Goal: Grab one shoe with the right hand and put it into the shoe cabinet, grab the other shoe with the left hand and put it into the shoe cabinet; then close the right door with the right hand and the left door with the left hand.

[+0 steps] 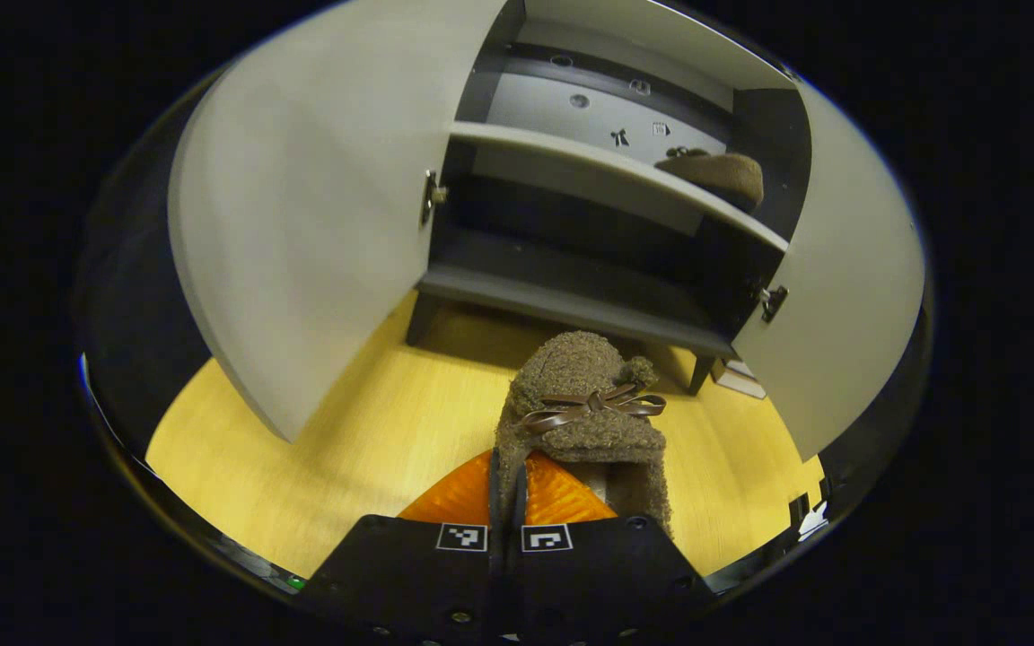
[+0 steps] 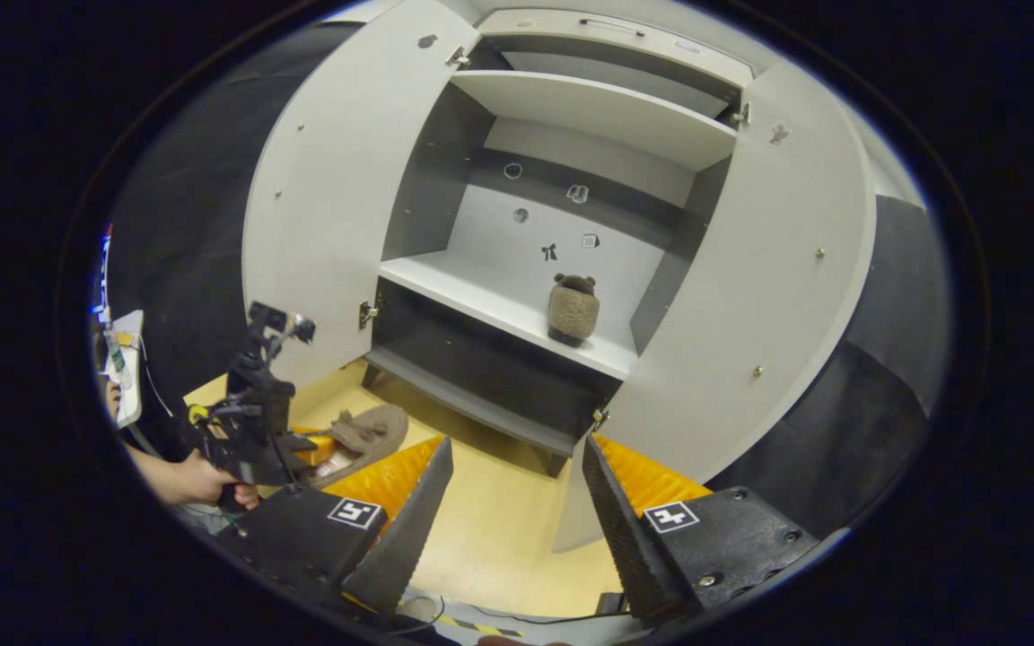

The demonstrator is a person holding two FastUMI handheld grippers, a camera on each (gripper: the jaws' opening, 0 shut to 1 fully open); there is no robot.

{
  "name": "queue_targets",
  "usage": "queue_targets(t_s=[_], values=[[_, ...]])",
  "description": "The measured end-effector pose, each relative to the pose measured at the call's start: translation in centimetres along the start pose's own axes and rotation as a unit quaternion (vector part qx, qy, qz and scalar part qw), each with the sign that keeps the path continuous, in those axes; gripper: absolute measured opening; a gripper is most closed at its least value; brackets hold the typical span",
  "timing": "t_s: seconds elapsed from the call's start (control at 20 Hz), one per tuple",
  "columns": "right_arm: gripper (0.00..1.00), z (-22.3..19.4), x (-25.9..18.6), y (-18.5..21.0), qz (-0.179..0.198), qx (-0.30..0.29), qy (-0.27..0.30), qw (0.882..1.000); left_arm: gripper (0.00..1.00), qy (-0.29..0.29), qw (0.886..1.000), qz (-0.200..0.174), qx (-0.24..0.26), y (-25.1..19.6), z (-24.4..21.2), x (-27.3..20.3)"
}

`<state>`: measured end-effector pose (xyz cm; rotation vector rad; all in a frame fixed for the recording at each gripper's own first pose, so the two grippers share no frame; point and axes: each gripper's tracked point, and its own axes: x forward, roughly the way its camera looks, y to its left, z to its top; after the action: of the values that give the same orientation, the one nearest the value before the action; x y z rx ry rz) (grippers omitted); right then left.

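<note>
Fuzzy brown fabric sits pinched between the left tongs [image 1: 508,502] at the bottom centre of the left gripper view: they are closed on the side wall of a shoe [image 1: 584,404], a woolly slipper with a thin brown bow across its top. Its toe points up the frame toward the shoe cabinet [image 1: 571,296], and it hangs above the yellow wooden floor [image 1: 373,431] in front of the cabinet's low dark base.

In the right gripper view the right tongs [image 2: 517,502] stand open at the bottom centre, with nothing between the two fingers but floor and the cabinet's foot. At lower left of that view a person's hand [image 2: 189,480] holds the left tongs, and the held shoe [image 2: 369,431] shows just beside them, low and near the cabinet's left front corner.

Beyond the tongs, the cabinet is pale grey with a darker inside. Both doors are swung wide: the left door [image 2: 328,197] fills the upper left of the right gripper view and the right door [image 2: 759,287] the right side. The other shoe [image 2: 573,309] already stands on the middle shelf [image 2: 481,305], toward its right end, its heel facing out; in the left gripper view it appears at upper right, resting on the same shelf. A higher shelf [image 2: 598,108] sits above it. Small dark marks dot the cabinet's back panel.
</note>
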<state>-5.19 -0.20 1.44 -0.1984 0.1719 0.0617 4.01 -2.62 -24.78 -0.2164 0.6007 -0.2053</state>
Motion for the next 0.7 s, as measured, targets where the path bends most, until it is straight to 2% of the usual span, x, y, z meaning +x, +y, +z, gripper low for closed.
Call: queue_targets(t_s=[0.25,0.4,0.45,0.5,0.55,0.7], values=[[0.91,-0.5,1.0,0.4,0.013,0.039,-0.005,0.999,0.0,-0.045,0.998,0.02,0.028,-0.3,10.0,-3.0],[0.91,-0.4,1.7,-0.7,0.006,0.057,-0.014,0.998,0.0,-0.069,0.997,0.022,0.018,-1.3,16.2,-3.8],[0.96,-0.4,1.9,-1.2,0.004,0.067,-0.015,0.998,0.0,-0.085,0.996,0.027,0.021,-1.6,18.4,-4.0],[0.92,-0.6,2.2,-1.6,0.002,0.079,-0.013,0.997,0.0,-0.106,0.993,0.032,0.033,-2.0,20.5,-3.9],[0.92,-0.7,2.3,-2.0,0.002,0.093,-0.011,0.996,0.0,-0.121,0.991,0.035,0.05,-2.6,22.5,-3.6],[0.91,-0.3,2.6,-2.9,0.005,0.123,-0.021,0.992,0.0,-0.129,0.991,0.019,0.038,-4.7,26.4,-1.9]])
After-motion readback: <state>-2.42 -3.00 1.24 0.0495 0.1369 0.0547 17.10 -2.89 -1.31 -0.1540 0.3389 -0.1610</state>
